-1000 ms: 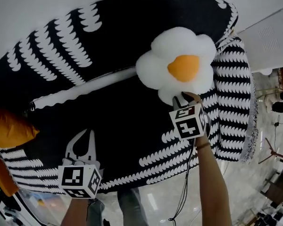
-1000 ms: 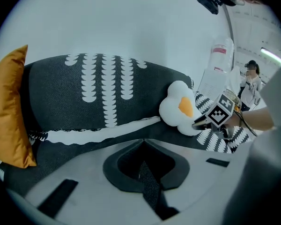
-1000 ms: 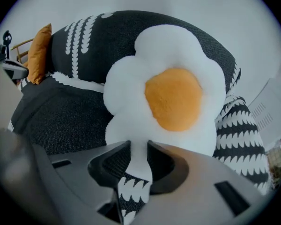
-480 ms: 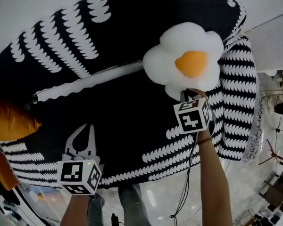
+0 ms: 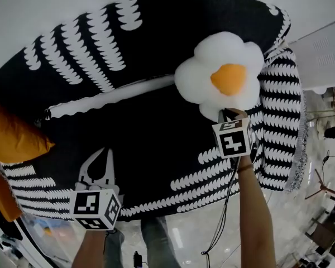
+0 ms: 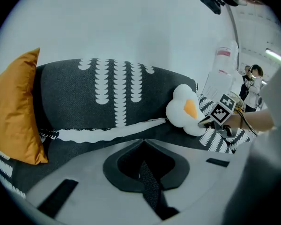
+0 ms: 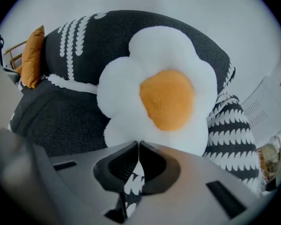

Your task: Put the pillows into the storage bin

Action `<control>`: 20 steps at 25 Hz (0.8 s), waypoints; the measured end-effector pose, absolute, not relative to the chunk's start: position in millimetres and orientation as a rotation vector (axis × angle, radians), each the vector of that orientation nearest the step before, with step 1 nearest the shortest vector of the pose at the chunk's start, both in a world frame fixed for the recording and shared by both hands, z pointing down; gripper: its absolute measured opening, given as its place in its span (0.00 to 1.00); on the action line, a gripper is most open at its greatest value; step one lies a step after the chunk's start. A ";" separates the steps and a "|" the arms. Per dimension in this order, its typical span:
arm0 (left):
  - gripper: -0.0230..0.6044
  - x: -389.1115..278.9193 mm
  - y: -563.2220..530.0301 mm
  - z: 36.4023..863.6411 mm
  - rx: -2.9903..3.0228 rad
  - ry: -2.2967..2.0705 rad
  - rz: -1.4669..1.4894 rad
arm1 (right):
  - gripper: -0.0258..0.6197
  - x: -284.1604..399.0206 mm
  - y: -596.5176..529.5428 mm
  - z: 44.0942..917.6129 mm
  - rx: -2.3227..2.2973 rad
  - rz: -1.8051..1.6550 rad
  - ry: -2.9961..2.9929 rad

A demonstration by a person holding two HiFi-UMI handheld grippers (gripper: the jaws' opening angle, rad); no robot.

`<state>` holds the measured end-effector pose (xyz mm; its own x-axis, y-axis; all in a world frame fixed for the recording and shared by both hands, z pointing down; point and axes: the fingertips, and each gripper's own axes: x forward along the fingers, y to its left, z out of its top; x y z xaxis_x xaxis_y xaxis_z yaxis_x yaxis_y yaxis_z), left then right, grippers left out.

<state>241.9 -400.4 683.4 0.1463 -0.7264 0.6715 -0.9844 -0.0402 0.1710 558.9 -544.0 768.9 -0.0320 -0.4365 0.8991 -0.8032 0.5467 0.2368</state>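
A white flower-shaped pillow with an orange centre point(image 5: 222, 77) point(image 7: 161, 90) point(image 6: 186, 109) is held up above the black-and-white sofa point(image 5: 134, 127). My right gripper point(image 5: 225, 114) point(image 7: 139, 144) is shut on the pillow's lower edge. An orange pillow point(image 5: 11, 135) point(image 6: 14, 111) leans at the sofa's left end. My left gripper point(image 5: 100, 161) point(image 6: 143, 142) hovers over the front of the seat, shut, with nothing in it. No storage bin shows in any view.
A white box-like unit point(image 5: 324, 54) stands right of the sofa arm. The glossy floor point(image 5: 178, 239) lies below the sofa's front edge, with furniture legs point(image 5: 324, 183) at the far right. A black cable point(image 5: 220, 216) hangs from the right gripper.
The flower pillow and my right gripper have shifted to the right and slightly down in the head view. The left gripper has stayed in about the same place.
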 end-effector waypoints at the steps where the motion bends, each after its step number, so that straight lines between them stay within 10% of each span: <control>1: 0.05 239.8 -399.7 680.5 1.820 -1.641 0.549 | 0.05 559.4 -543.3 765.9 1.058 0.404 -1.658; 20: 0.05 219.2 -377.6 558.3 1.840 -1.741 0.449 | 0.05 525.2 -493.0 649.3 0.917 0.345 -1.725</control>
<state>219.2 -377.6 558.3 0.1000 -0.7977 0.5947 -0.9858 0.0014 0.1677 525.2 -493.0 649.3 -0.1019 -0.4042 0.9090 -0.7227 0.6580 0.2116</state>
